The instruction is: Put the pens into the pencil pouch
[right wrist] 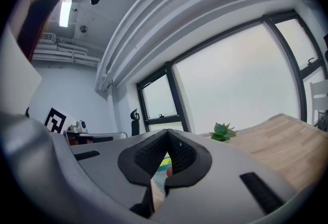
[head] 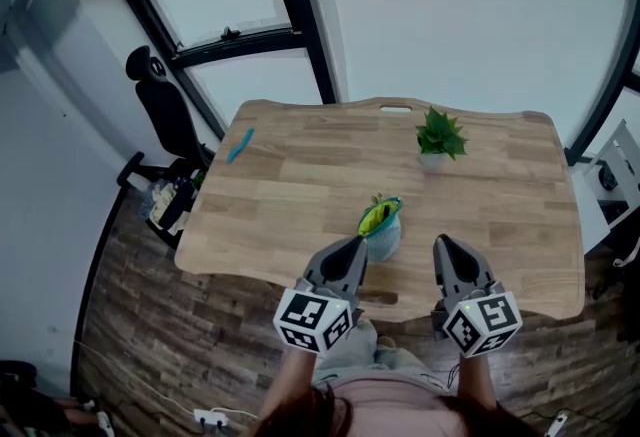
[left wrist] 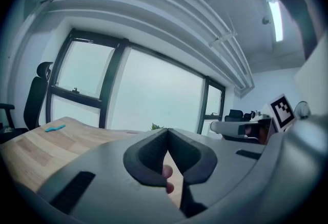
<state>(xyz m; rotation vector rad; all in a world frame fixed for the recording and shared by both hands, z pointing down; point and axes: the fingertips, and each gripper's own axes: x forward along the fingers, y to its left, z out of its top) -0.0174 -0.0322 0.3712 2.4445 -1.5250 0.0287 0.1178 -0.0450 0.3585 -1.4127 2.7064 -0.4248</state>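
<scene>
Pencil pouch (head: 381, 230) upright on table (head: 300, 195) (teal pen (head: 240, 145) well apart).

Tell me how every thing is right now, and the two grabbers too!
Light blue fabric pencil pouch: standing upright on the wooden table, top open.
Teal pen: lying flat near the table's far left corner, outside the pouch.
Small green potted plant: upright, nothing touching it.
Left gripper: shut, holding nothing.
Right gripper: shut, holding nothing.
</scene>
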